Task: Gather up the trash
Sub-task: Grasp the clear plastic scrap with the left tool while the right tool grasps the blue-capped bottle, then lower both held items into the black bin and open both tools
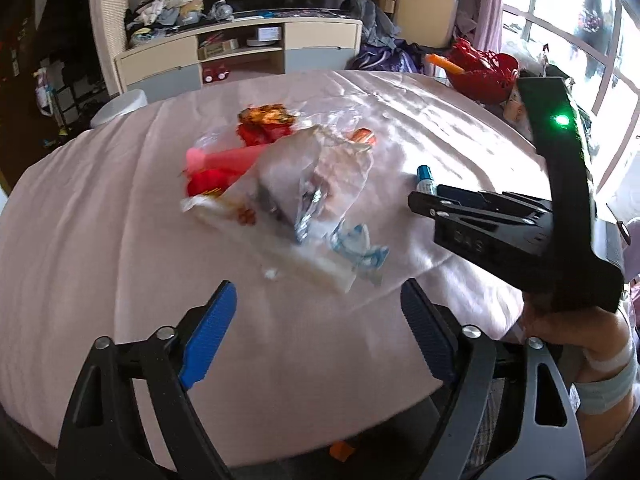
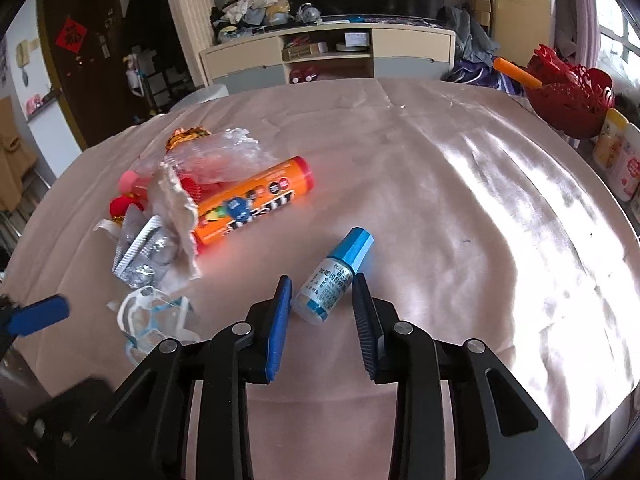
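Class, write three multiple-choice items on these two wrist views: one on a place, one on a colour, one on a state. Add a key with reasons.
1. Where does the small bottle lie?
A. between the right gripper's fingers
B. inside the red basket
C. on the TV shelf

2. What colour is the bottle's cap?
A. red
B. blue
C. green

3. How is the left gripper?
A. shut on a wrapper
B. shut on nothing
C. open and holding nothing

Key: 1 A, the fingers flank the bottle on the pink cloth. 2 B, the cap shows light blue. 3 C, a wide gap shows between its fingers, with nothing in it.
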Demonstrator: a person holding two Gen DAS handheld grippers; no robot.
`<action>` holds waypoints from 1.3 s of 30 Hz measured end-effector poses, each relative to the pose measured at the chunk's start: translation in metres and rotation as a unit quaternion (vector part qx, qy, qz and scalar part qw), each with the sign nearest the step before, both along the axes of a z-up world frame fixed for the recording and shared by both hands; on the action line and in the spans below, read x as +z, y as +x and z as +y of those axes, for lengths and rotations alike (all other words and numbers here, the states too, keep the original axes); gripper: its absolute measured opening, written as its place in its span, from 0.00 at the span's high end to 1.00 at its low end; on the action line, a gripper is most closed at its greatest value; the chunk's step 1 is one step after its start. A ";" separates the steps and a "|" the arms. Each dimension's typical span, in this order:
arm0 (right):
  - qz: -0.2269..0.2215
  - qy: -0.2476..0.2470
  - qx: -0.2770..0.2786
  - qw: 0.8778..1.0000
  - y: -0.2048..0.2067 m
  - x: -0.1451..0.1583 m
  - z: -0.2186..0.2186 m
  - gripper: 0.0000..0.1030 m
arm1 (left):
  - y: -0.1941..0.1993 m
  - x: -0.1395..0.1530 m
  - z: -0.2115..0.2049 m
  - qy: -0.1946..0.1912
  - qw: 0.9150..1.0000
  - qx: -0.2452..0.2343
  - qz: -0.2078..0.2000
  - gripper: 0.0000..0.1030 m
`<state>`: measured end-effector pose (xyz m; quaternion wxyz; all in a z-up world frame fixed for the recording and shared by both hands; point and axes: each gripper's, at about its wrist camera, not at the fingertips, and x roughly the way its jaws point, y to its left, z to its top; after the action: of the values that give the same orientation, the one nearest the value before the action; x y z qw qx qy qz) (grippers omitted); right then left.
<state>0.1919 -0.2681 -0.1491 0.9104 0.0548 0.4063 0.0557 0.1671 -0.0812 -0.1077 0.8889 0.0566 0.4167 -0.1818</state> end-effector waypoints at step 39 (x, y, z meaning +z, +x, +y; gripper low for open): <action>-0.034 0.031 0.040 0.998 -0.104 0.040 0.006 0.79 | -0.094 0.052 0.019 -0.016 0.999 -0.002 -0.028 0.96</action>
<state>0.0880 -0.2620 -0.1092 0.9187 0.0643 0.3749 0.1066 0.0736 -0.0622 -0.0559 0.9006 0.0481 0.3885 -0.1888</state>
